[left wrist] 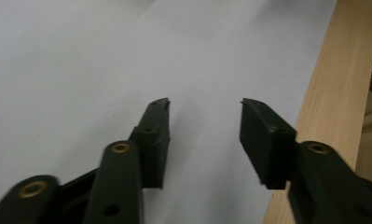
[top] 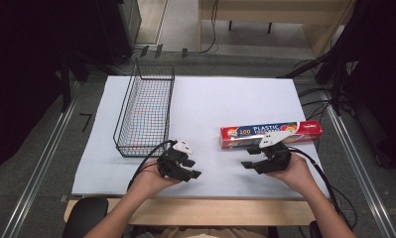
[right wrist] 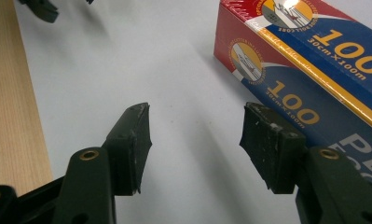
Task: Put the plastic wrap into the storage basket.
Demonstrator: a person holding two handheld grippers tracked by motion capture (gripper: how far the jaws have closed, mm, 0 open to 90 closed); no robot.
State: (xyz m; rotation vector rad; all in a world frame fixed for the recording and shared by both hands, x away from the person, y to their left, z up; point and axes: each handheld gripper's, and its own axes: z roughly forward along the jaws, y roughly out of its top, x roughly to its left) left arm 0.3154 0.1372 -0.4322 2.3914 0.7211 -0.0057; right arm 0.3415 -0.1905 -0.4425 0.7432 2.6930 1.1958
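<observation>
High view: I'm looking at the wrap box lying flat on the white table, long side running left-right, near the right front. Right gripper is sitting just in front of the box's left half, jaws spread, nothing in them. Left gripper is hovering well apart from the box, near the front corner of the wire basket, also spread and empty. Basket is standing at the table's left, apparently with nothing in it.

Left gripper view: left gripper is pointing at bare table sheet, jaws wide, wooden edge running along the right side.

Right gripper view: right gripper is released, gap wide. The box is lying just beyond and to the right of the far jaw, its red end corner nearest; not touching as far as I can tell.

Handling, my read: cardboard carton with a roll inside, so light to moderate, stiff along its length, walls crushing a bit if I'm squeezing hard. Printed card is looking smooth, could be slipping. I'm planning to pinch across the narrow width near the middle, not at one end, or it'll be tipping and twisting in the jaws.
</observation>
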